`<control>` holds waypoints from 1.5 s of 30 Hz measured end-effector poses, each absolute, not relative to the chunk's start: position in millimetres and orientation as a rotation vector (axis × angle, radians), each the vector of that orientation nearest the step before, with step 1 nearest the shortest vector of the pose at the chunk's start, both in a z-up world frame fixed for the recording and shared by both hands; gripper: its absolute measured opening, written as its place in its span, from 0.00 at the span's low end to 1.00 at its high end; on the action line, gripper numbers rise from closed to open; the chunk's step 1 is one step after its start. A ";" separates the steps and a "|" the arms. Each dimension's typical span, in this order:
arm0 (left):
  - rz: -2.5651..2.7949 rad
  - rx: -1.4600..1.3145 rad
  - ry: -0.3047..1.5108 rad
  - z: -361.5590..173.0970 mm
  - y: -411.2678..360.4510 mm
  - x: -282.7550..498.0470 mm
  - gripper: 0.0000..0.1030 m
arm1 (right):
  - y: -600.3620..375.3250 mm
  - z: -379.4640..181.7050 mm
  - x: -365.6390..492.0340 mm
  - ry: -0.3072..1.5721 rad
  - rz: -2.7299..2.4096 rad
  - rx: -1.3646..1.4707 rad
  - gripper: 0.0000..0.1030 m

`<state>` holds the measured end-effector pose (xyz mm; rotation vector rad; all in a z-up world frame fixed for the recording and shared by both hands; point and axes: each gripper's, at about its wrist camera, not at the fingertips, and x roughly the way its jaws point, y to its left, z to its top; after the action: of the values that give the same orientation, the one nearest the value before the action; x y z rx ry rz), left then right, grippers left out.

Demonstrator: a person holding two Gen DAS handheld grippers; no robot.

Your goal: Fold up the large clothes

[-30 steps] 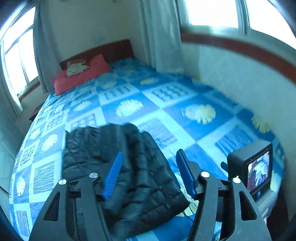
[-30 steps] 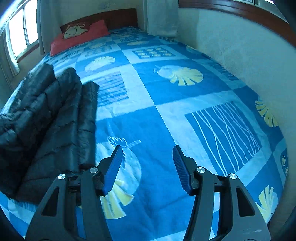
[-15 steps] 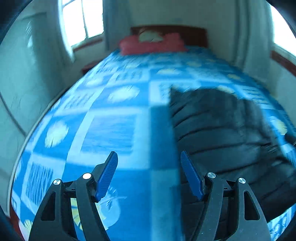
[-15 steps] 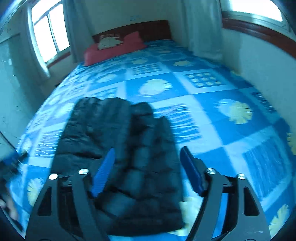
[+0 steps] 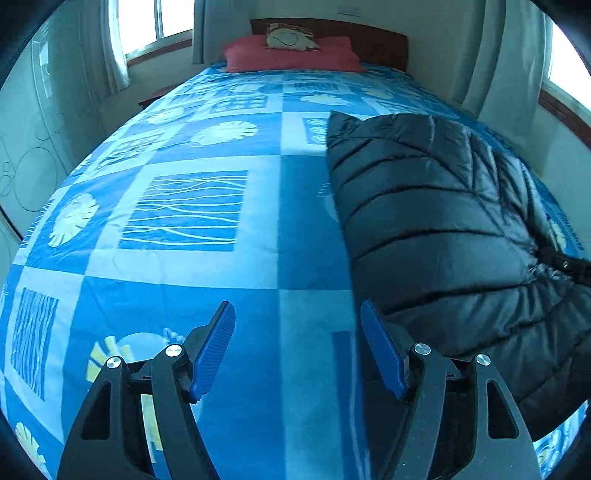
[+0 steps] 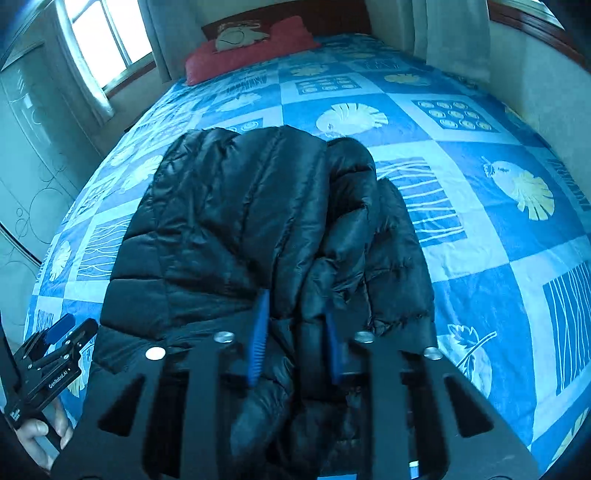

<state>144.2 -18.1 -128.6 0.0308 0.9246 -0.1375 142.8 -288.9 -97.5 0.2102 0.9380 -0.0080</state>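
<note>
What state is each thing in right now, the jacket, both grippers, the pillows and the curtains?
Black puffer jacket: folded lengthwise, lying on the bed.
Right gripper: closing, jacket fabric between its fingers.
Left gripper: open, empty, above bare bedspread beside the jacket.
Red pillow: flat at the headboard, small cushion on top.
Curtains: drawn aside.

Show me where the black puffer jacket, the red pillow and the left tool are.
black puffer jacket [image 6: 236, 221]: right wrist view, on its quilted upper panel.
red pillow [image 5: 291, 59]: left wrist view, on its front face, by the headboard.
left tool [image 5: 297, 345]: left wrist view, midway between its blue fingertips.
</note>
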 end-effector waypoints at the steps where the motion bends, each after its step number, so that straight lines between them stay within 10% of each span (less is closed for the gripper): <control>1: -0.154 0.013 0.919 -124.3 -20.2 144.4 0.68 | -292.4 -93.8 140.6 0.922 -0.023 0.187 0.17; 29: -0.244 0.115 0.925 -159.4 -100.9 156.0 0.68 | -377.5 -158.4 132.4 0.963 -0.117 0.269 0.49; 45: -0.299 0.020 0.894 -139.7 -93.5 108.4 0.68 | -308.6 -97.9 61.0 0.877 -0.035 0.094 0.33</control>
<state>108.4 -93.5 -139.8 0.0198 0.8936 -0.2987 61.0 -308.6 -97.9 0.0942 0.8768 -0.0355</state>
